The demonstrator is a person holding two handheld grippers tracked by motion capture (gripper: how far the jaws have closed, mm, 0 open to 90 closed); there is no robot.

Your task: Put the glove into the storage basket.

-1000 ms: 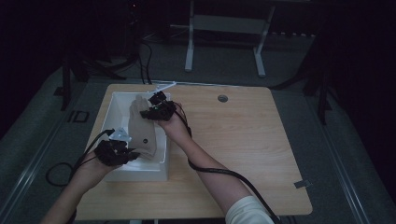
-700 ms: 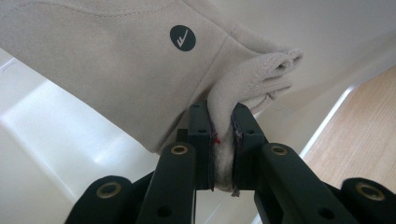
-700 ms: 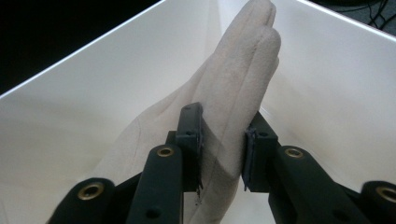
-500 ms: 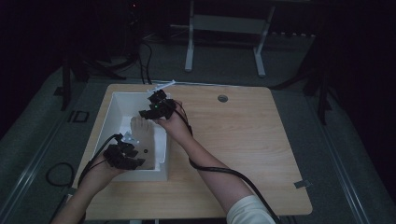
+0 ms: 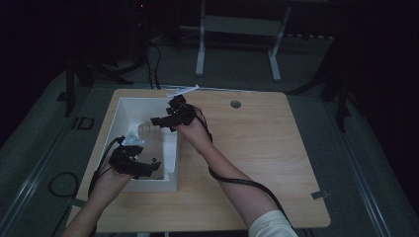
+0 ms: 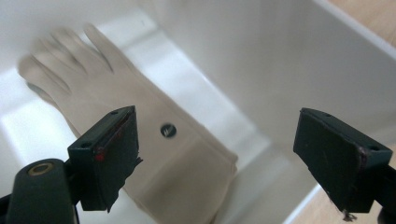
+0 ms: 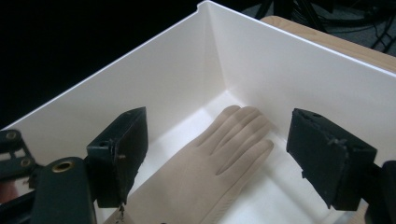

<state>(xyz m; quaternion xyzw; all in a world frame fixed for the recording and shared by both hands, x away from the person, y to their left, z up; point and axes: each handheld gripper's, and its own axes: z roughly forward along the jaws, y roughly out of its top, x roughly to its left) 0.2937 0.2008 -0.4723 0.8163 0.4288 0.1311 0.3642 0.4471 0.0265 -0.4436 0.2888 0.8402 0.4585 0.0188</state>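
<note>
1. Glove [image 6: 140, 135] lies flat on the floor of the white bin [image 5: 170, 158], left-center of the high view.
2. Left gripper [image 6: 215, 154] and right gripper [image 7: 217, 154] have just been opening, both spread, nothing pinched.
3. Looks like the drop-off step; next up, probably lift clear of the bench [image 5: 276, 163].
</note>
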